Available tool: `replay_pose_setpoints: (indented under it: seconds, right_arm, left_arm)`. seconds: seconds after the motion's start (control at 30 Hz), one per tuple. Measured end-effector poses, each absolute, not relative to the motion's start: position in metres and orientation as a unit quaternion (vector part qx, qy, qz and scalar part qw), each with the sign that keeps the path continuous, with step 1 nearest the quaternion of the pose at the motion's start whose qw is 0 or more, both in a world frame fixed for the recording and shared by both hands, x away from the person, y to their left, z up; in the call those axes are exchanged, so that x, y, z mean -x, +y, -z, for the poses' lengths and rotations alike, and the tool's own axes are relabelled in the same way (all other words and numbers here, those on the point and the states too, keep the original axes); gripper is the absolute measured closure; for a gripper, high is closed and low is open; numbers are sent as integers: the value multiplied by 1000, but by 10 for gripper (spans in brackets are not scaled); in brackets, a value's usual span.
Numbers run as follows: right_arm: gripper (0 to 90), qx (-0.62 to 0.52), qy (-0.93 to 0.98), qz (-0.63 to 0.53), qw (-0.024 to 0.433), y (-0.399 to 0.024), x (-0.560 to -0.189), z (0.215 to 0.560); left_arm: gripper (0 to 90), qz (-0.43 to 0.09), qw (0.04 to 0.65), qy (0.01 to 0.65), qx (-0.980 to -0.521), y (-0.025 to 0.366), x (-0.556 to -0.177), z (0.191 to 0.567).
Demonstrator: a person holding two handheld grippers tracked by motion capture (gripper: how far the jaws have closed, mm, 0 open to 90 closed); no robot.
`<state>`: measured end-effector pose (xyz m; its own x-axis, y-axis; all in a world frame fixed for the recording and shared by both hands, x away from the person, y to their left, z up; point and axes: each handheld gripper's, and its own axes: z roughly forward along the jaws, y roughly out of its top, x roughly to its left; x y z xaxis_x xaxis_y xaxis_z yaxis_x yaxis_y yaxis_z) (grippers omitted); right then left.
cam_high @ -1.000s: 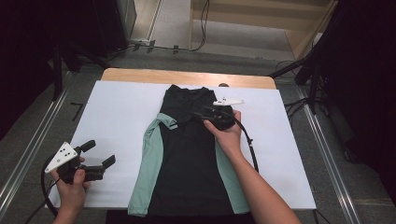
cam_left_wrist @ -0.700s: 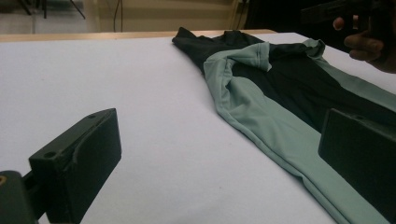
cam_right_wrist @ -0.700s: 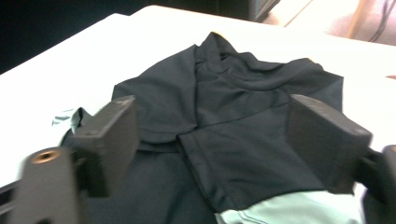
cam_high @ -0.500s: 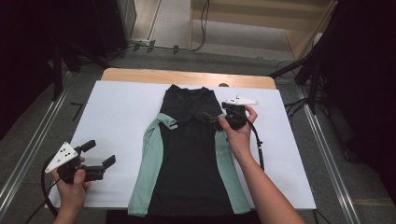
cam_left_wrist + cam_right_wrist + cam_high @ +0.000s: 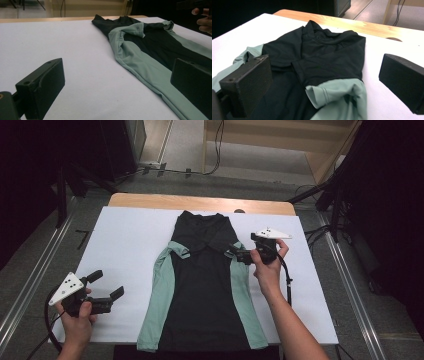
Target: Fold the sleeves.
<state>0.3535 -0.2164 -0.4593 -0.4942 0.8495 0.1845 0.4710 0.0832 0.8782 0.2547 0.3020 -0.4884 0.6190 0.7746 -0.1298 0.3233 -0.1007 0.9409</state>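
Black and mint-green, the shirt point(image 5: 205, 285) lay flat down the middle of the white table cover point(image 5: 125, 245), collar toward the far wooden edge, both short sleeves turned inward over the chest. The right gripper point(image 5: 236, 253) hung just above the folded right sleeve point(image 5: 235, 251); its jaws had just been opening and stood wide with nothing between them, the cloth lying loose below. The left gripper point(image 5: 107, 287) rested well apart from the garment, near the table's left front corner, jaws likewise spread and empty. To my eye the sleeve-folding step was finished on both sides, and the lengthwise fold remained. The next move seemed to call for both grippers to come down to the hem point(image 5: 200, 346) at the near edge, pinch its two corners, and carry them up toward the collar point(image 5: 202, 220) evenly, so the tucked sleeves did not slip out.
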Motion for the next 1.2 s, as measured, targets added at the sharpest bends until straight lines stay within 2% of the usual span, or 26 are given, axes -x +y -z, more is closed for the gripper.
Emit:
replay_pose_setpoints:
  seconds: [1.2]
  right_arm:
    - [0, -473, 686, -497, 239, -282, -288, 474]
  left_arm:
    - [0, -211, 542, 380, -719, 299, -255, 488]
